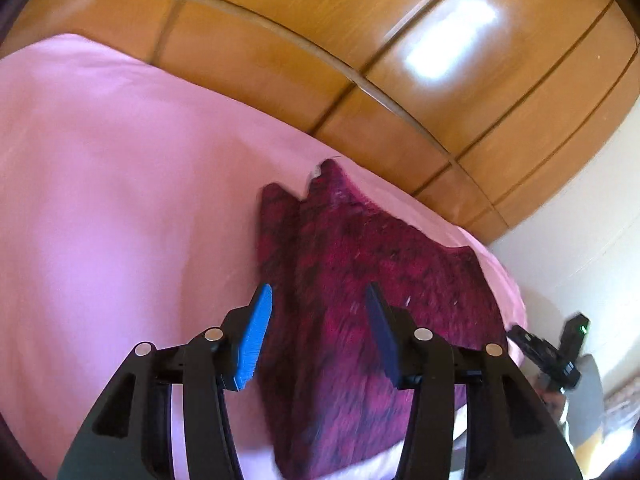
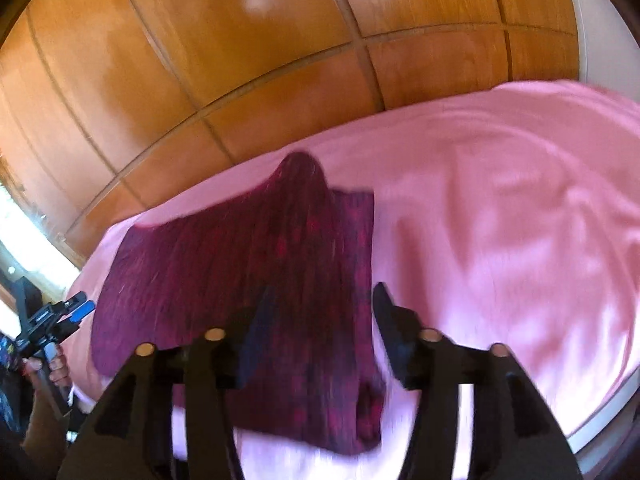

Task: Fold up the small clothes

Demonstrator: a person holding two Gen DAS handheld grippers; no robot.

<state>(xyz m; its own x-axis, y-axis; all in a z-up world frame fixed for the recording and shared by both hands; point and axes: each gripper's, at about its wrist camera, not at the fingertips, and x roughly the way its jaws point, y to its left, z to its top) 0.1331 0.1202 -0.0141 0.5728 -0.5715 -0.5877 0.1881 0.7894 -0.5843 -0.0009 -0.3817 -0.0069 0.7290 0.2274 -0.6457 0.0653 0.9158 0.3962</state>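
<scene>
Honestly, the bed (image 1: 100, 200) was pink and wide, w/ the dark red knit (image 1: 360, 280) lying near its edge by the wardrobe (image 1: 280, 40). Left gripper (image 1: 320, 336) & right gripper (image 2: 316, 336) hung above it, jaws apart, nothing held. Imo next fold needed both pinching matching corners, lifting evenly.
</scene>
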